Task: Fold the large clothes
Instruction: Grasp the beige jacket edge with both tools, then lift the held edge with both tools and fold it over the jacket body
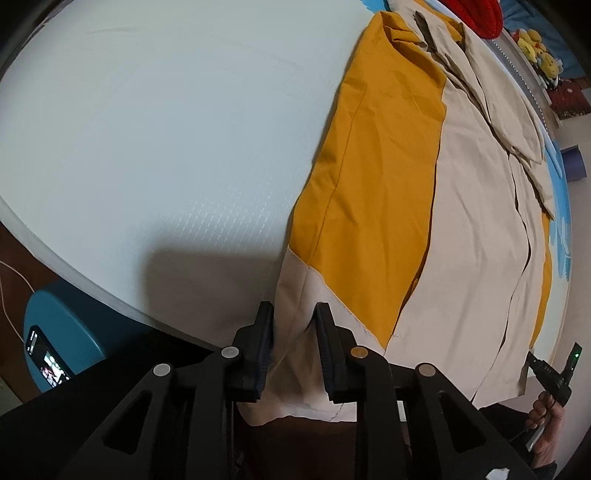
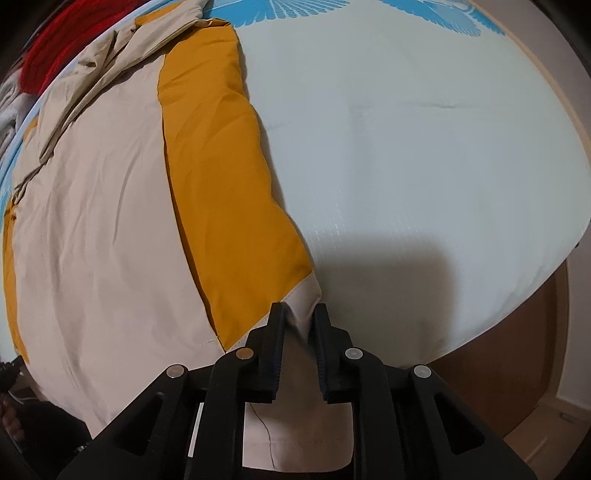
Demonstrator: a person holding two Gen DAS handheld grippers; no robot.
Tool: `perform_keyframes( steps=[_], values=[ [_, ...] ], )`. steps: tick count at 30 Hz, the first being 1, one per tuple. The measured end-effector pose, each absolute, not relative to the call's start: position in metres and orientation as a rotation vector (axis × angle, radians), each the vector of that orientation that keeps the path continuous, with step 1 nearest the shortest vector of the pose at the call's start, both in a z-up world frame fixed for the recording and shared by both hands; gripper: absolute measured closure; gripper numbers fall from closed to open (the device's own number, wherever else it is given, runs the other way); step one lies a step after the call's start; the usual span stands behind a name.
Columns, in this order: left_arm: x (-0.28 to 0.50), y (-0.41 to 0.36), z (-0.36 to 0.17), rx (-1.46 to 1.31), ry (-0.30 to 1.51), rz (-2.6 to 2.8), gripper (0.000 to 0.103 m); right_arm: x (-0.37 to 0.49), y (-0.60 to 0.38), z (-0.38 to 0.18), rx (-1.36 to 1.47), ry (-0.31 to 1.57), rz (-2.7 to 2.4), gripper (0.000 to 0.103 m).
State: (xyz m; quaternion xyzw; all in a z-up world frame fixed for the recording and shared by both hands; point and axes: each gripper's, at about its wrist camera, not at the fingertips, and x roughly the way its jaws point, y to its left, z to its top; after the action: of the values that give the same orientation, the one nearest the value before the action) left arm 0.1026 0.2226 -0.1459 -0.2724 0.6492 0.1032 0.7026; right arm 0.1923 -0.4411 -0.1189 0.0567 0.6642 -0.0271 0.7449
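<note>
Right now we have the beige and mustard-yellow jacket (image 1: 461, 206) spread flat along one side of the pale bed (image 1: 166, 129), its collar at the far end and its hem hanging over the near edge toward us. Both sleeves are folded in over the body, showing as long mustard panels with beige cuffs.

Our left gripper (image 1: 293, 317) points steeply down at the near left corner of the jacket, and its two black fingers have a bunched beige fold of the hem clamped between them. Our right gripper (image 2: 299, 317) points straight down at the opposite near corner and is likewise clenched on beige fabric just below the sleeve cuff (image 2: 303, 291), with the hem (image 2: 299, 435) hanging beneath its fingers.

From the left wrist view we see the person's hand (image 1: 546, 428) holding the other gripper's handle at the lower right. Beyond the collar lies a red cloth (image 1: 484, 16), with yellow plush toys (image 1: 535, 48) nearby. Beside the bed, a phone (image 1: 46, 356) rests on a teal stool (image 1: 70, 328).
</note>
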Motion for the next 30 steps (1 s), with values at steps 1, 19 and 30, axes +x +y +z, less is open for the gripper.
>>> perform_keyframes(
  steps=[1, 19, 30],
  values=[
    [0.103, 0.219, -0.146, -0.579, 1.449, 0.224, 0.084, 0.192, -0.442, -0.118, 0.122, 1.454, -0.057, 0.086],
    [0.094, 0.189, -0.055, -0.467, 1.25, 0.058, 0.102, 0.201, -0.409, -0.026, 0.257, 1.188, 0.095, 0.099],
    [0.077, 0.204, 0.017, -0.451, 1.15, -0.049, 0.102, 0.173, -0.406, 0.048, 0.256, 1.035, 0.198, 0.1]
  ],
)
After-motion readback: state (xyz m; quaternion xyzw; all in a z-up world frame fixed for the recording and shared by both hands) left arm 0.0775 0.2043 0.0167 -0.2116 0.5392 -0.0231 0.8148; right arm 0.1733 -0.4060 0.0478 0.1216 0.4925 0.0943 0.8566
